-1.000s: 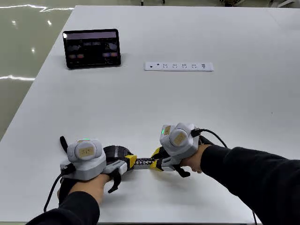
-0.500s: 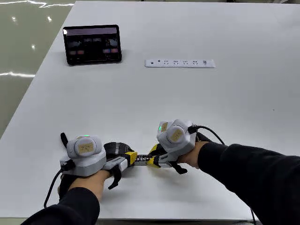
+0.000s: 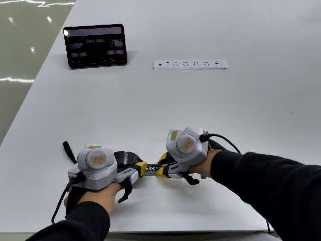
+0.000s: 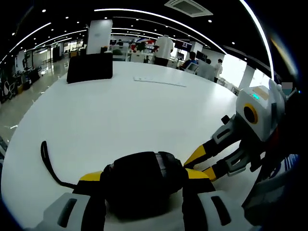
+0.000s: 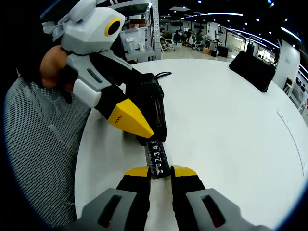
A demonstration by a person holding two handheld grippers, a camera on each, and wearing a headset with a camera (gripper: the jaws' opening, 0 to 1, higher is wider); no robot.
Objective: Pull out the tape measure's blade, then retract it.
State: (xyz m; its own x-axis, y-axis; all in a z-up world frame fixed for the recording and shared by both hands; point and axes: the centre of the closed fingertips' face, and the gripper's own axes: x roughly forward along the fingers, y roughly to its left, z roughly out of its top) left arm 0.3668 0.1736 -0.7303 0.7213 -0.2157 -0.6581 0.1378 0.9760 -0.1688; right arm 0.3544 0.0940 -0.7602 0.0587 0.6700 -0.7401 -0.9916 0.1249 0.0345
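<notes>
Tape measure (image 4: 144, 185): black case lying on the worktop (image 3: 200, 110) near its front edge, about 7 o'clock in the head view. It is clamped between the jaws of the left tool (image 3: 138, 169). Its wrist strap (image 4: 45, 161) trails off at 9 o'clock.

Blade (image 5: 155, 155): a short numbered stretch is out of the case, heading to 3 o'clock in the head view. Its end is pinched in the right tool (image 5: 160, 172), jaws closed on it.

Step, as I judge it: retract phase, nearly finished. Next move calls for easing the right tool toward the case so the blade feeds in straight, then letting go at the mouth. A sudden release risks a snap-back.

Versus a second ago: the gap between the two tools is narrower and less blade shows. The whole view has shifted as well, which is the headset moving.

Tablet (image 3: 95, 45) sits at 11 o'clock from the case and power strip (image 3: 189, 64) at 1 o'clock, both well apart from it.
</notes>
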